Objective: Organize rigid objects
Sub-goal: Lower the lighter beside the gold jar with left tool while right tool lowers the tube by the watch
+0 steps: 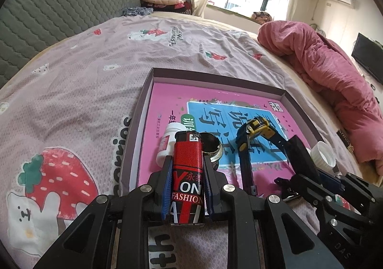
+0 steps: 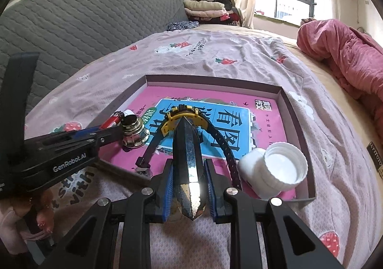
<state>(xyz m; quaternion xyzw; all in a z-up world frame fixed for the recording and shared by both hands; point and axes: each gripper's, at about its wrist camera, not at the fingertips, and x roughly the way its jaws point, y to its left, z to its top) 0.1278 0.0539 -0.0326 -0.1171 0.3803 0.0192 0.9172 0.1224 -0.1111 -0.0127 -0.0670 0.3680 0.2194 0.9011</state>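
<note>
My left gripper (image 1: 187, 160) is shut on a red and black lighter (image 1: 188, 173), held lengthwise over the near edge of a shallow cardboard tray (image 1: 215, 75). The tray is lined with a pink and blue book cover (image 1: 167, 92). My right gripper (image 2: 189, 165) is shut on a dark faceted pointed crystal (image 2: 189, 161), whose tip reaches over a yellow and black watch (image 2: 184, 114) lying in the tray (image 2: 210, 80). The right wrist view shows the left gripper (image 2: 115, 130) with the lighter (image 2: 112, 121) at the tray's left side.
In the tray lie a dark metal bell-shaped piece (image 2: 132, 136), a small white bottle (image 1: 168, 142) and a larger white bottle (image 2: 275, 170) on its side at the near right corner. A pink quilt (image 2: 347, 53) is bunched to the right. A hand (image 2: 43, 218) shows at lower left.
</note>
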